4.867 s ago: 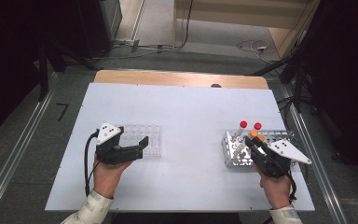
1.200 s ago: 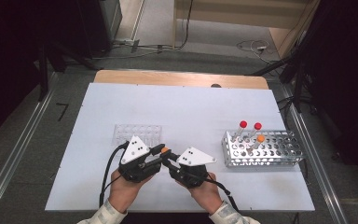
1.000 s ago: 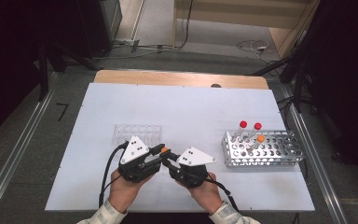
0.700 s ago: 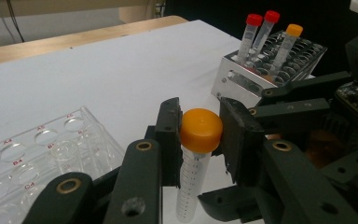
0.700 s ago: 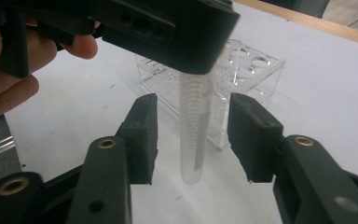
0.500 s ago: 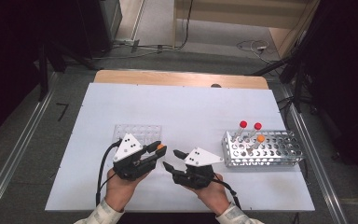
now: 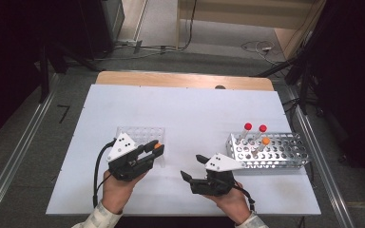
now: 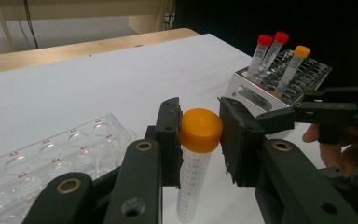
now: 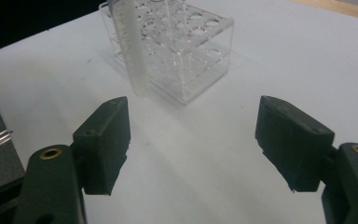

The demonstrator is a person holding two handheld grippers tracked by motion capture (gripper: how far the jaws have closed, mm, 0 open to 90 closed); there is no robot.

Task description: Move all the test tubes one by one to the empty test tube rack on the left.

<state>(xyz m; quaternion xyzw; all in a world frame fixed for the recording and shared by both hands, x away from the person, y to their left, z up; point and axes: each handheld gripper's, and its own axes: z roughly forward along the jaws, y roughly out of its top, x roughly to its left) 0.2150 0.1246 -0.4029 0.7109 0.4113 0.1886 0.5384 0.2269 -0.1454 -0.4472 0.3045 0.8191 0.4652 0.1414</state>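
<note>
Lab bench: tube racks (image 7: 269, 152), capped tubes (image 8: 199, 163)

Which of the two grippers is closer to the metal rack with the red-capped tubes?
The right. The right gripper is just in front of the metal rack, beside its near-left corner, open with nothing between its fingers. The left gripper is across the table by the clear rack, clamping an orange-capped tube.

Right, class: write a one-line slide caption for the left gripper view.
Left gripper clamps an orange-capped tube by its cap, beside the clear rack.
</note>
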